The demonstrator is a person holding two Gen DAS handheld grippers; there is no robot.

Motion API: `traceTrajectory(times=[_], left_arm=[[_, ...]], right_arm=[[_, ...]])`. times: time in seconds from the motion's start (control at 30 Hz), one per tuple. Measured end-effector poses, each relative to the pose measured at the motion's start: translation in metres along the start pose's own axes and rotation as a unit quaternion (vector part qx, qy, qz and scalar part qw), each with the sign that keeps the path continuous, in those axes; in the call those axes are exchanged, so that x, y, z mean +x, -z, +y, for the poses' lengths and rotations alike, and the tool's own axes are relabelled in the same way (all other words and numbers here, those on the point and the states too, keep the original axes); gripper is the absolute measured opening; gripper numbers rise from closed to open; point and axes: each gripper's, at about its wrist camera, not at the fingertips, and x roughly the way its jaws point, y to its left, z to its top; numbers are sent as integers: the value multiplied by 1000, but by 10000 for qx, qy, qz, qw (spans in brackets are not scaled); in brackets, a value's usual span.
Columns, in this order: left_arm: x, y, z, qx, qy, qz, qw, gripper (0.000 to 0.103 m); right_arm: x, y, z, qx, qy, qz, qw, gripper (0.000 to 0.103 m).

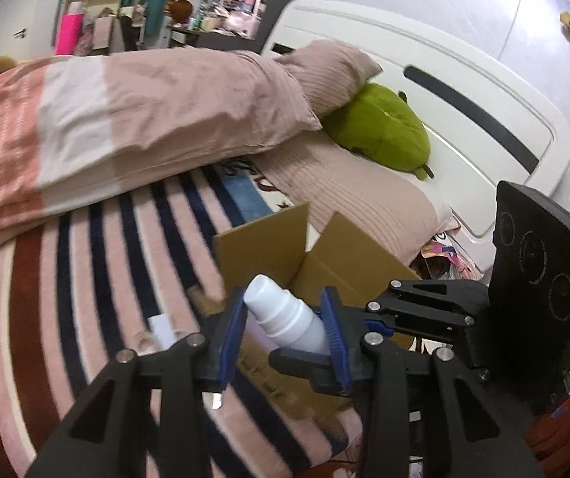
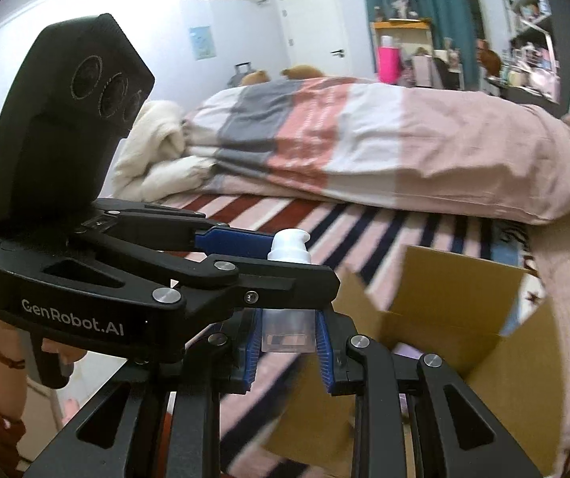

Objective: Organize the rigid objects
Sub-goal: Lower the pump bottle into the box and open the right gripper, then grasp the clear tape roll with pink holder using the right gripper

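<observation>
A white pump bottle (image 1: pixel 285 316) is held between both grippers above the striped bed. In the left wrist view its white pump end points up and left, and my left gripper (image 1: pixel 283 328) has its blue pads around it. The right gripper (image 1: pixel 354 318) reaches in from the right. In the right wrist view the bottle (image 2: pixel 287 310) stands upright; my right gripper (image 2: pixel 287 342) is shut on its clear lower body, and the left gripper (image 2: pixel 281 255) clamps it just below the white pump head. An open cardboard box (image 2: pixel 436 318) lies just beyond, also in the left wrist view (image 1: pixel 317 263).
The striped blanket (image 1: pixel 85 279) covers the bed. A folded duvet (image 2: pixel 364 143) lies across it. Pillows (image 1: pixel 344 199) and a green plush toy (image 1: pixel 384 127) sit by the white headboard (image 1: pixel 444 91). A small white item (image 1: pixel 161 328) lies on the blanket left of the box.
</observation>
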Motion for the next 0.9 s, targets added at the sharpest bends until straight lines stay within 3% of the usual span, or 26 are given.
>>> traceTrajectory(times=[0.37, 0.43, 0.47, 0.5, 0.57, 0.6, 0.63, 0.67, 0.9], left_arm=[[76, -26, -30, 231, -66, 745, 9969, 35], [81, -26, -30, 211, -117, 798, 9965, 41], [82, -26, -30, 209, -131, 797, 9965, 57], [81, -25, -30, 225, -151, 776, 9966, 69], [77, -22, -33, 343, -262, 711, 9965, 71], [75, -21, -35, 400, -324, 695, 9963, 75], [73, -21, -35, 426, -370, 673, 9961, 79], [69, -20, -35, 451, -445, 618, 9961, 83], [32, -12, -25, 463, -647, 313, 9963, 84]], right_arm=[[-7, 19, -69, 343, 669, 554, 9956, 20], [-5, 22, -78, 350, 723, 662, 9946, 20], [-4, 23, -80, 352, 735, 696, 9942, 20], [-3, 23, -82, 359, 763, 716, 9939, 22], [1, 25, -83, 310, 832, 805, 9928, 40], [2, 26, -83, 285, 855, 845, 9923, 55], [1, 27, -83, 277, 877, 847, 9922, 60], [1, 27, -83, 264, 892, 839, 9921, 60], [-4, 24, -73, 224, 901, 866, 9919, 60]])
